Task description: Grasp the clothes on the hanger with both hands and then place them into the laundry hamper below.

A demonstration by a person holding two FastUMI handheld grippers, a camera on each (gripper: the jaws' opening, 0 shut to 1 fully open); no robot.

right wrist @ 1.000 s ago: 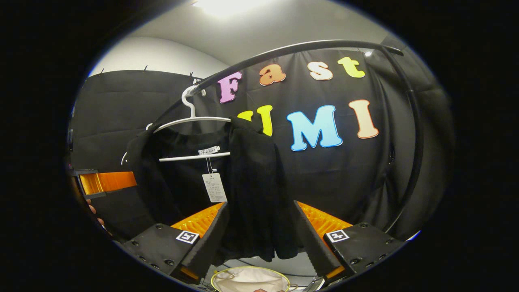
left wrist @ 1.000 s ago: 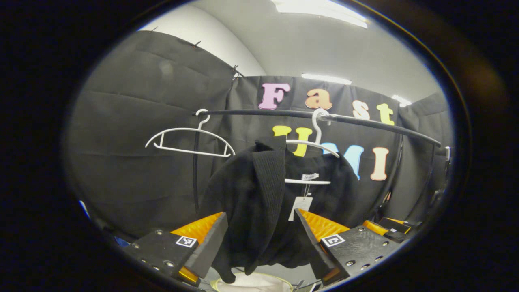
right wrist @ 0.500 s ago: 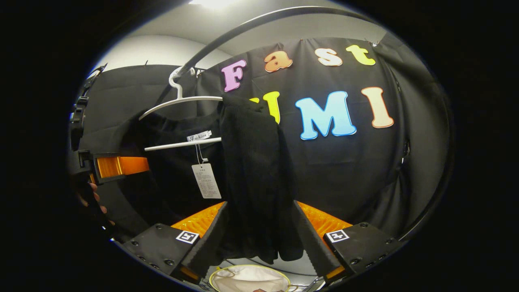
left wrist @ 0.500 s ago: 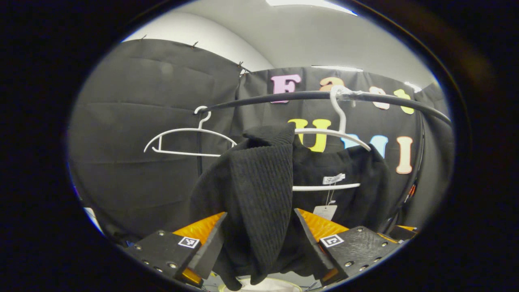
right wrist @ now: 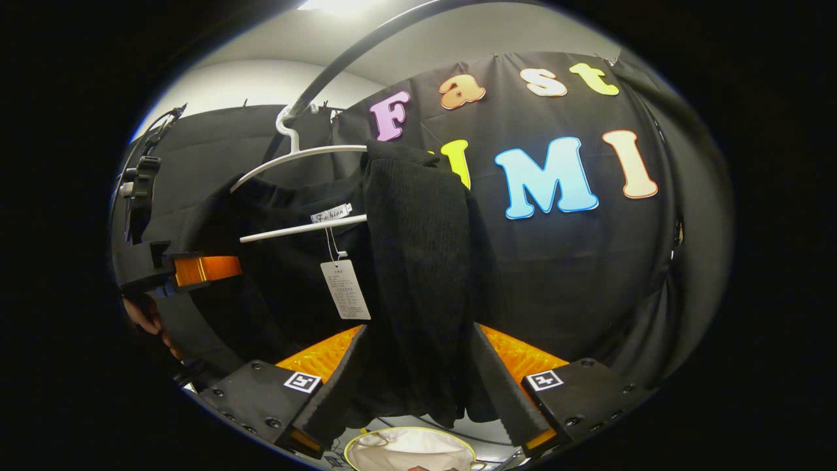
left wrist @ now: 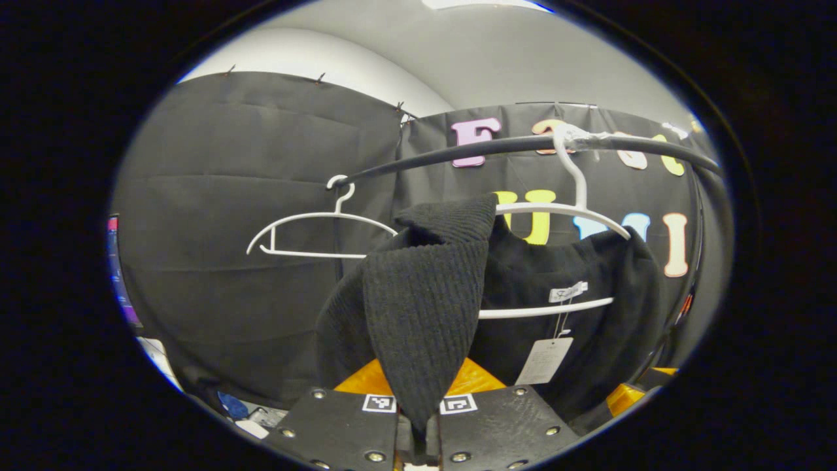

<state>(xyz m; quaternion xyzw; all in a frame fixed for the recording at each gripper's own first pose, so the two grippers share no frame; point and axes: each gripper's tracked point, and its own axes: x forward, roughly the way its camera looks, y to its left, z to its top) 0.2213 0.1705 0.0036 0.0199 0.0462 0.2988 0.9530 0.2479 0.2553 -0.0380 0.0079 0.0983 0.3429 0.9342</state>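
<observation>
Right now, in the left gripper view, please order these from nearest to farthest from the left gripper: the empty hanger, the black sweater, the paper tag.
1. The black sweater: its fold is clamped in the left gripper, at the bottom middle.
2. The paper tag: hanging to the right, behind the fold.
3. The empty hanger: up left on the rail.

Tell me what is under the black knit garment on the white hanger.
Below the black knit garment sits a white laundry hamper with a yellowish rim, between the right gripper fingers. Its body and most contents are out of sight.
</observation>
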